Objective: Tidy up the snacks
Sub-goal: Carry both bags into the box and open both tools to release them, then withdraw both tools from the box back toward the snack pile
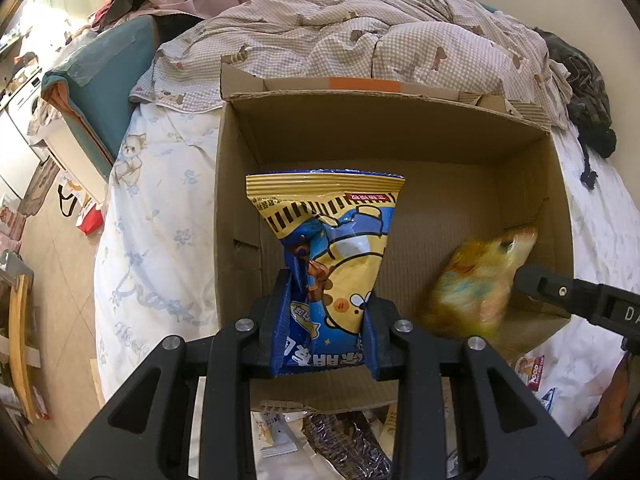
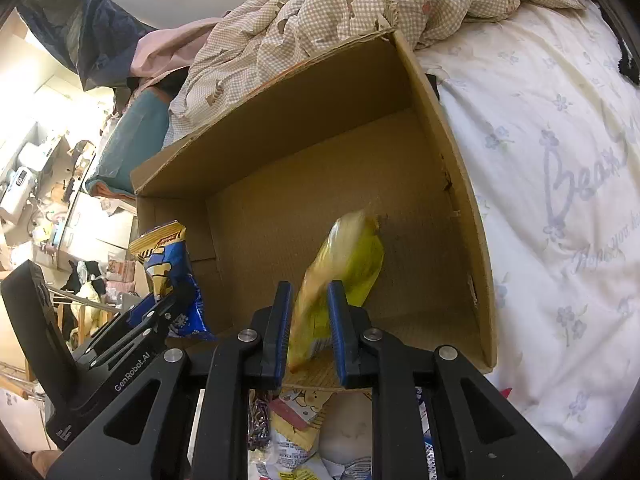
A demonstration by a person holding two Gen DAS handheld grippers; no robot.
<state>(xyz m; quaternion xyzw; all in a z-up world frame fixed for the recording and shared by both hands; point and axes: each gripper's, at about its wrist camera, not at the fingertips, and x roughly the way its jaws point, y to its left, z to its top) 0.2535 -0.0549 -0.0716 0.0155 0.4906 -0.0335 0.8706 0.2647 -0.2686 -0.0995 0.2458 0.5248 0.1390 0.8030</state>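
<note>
An open cardboard box (image 1: 384, 128) (image 2: 280, 120) sits on the bed, its inside bare. My left gripper (image 1: 326, 316) is shut on a blue and yellow snack bag (image 1: 332, 240), held upright over the box's left part; the same blue bag (image 2: 168, 264) and the left gripper (image 2: 160, 316) show at the left of the right wrist view. My right gripper (image 2: 308, 320) is shut on a blurred yellow snack bag (image 2: 344, 264) over the box floor. In the left wrist view that yellow bag (image 1: 476, 284) hangs at the right, the right gripper's black finger (image 1: 536, 280) beside it.
More snack packets (image 1: 320, 440) (image 2: 304, 432) lie on the bed just in front of the box. A checked duvet (image 1: 360, 36) is piled behind the box. The flowered sheet (image 2: 540, 160) spreads to the right. The bed's left edge (image 1: 108, 220) drops to the floor.
</note>
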